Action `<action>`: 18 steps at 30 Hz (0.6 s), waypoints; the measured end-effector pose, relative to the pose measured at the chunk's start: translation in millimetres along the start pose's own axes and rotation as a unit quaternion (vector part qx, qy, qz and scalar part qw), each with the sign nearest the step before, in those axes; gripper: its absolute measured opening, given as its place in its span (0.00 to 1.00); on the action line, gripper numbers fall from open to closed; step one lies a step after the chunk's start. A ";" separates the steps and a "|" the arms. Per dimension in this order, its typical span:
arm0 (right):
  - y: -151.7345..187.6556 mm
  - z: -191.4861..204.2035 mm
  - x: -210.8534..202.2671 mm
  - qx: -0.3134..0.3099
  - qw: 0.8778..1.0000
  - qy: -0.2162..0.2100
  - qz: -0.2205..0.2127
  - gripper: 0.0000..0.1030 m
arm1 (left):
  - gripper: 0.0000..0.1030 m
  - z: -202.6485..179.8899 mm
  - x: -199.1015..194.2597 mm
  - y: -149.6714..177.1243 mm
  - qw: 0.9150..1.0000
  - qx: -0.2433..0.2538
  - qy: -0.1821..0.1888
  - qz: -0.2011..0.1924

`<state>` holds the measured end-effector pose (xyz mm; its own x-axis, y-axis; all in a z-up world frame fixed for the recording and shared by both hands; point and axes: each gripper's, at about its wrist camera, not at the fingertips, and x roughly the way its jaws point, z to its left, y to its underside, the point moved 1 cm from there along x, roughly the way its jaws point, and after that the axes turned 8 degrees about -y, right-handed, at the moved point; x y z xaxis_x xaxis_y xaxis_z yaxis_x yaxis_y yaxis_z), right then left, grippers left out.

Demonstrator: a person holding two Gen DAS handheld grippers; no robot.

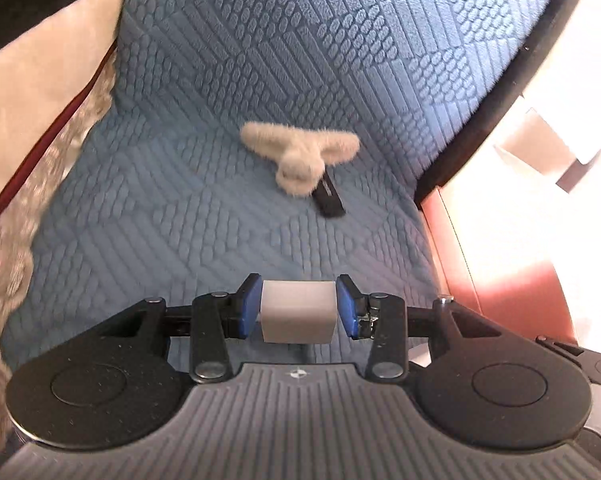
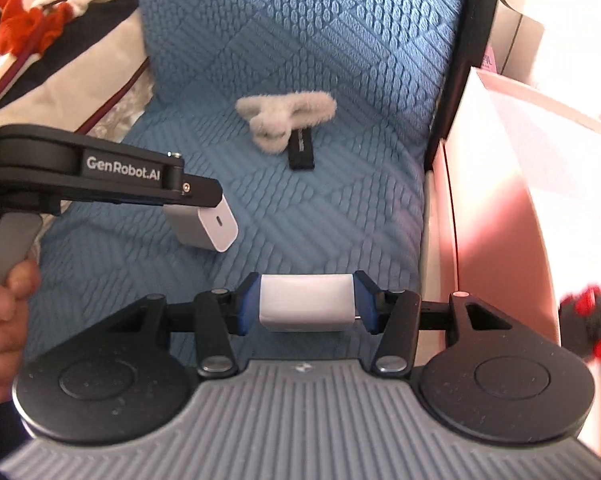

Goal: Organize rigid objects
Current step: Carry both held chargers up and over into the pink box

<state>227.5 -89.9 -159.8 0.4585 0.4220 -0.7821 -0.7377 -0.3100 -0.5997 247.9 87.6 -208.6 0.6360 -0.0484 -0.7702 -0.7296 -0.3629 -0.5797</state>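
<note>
Both grippers hang over a blue quilted seat cushion [image 1: 228, 80], each carrying a white block. The left gripper [image 1: 299, 307] has its blue-padded fingers [image 1: 247, 307] pinching a white charger cube [image 1: 298, 312] from both sides; in the right wrist view that cube shows a small oval port on its end face and hangs above the cushion, clear of the fabric. The right gripper [image 2: 307, 303] likewise clamps a wider white adapter [image 2: 306, 304] between its fingers, and a thin metal prong shows at the adapter's right end against the pad. A hand [image 2: 2, 320] grips the left tool's handle at the left edge of the right wrist view. Further back on the cushion lies a fluffy beige hair claw [image 1: 298, 156], and a small black flat stick [image 1: 330, 200] lies partly under it, touching it. To the left a patterned pillow [image 1: 40, 92] leans against the cushion. To the right is a pink box wall [image 2: 496, 240], close beside the right gripper, with a blurred red and black object [image 2: 592, 320] at its far edge. Nothing lies between the grippers and the two things on the cushion.
</note>
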 end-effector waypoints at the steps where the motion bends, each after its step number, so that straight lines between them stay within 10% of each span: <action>1: 4.9 0.6 -3.0 0.006 1.000 0.000 0.001 0.51 | 0.45 0.0 -3.8 4.9 1.000 -0.001 0.000 0.001; 18: 31.0 5.5 3.0 0.018 0.999 0.039 0.005 0.52 | 0.45 -5.9 -29.2 38.0 1.000 0.009 -0.019 -0.016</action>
<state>203.3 -93.6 -179.8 0.4877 0.3513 -0.7992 -0.7589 -0.2819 -0.5871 203.1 69.7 -206.6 0.6497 -0.0007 -0.7602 -0.7132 -0.3467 -0.6092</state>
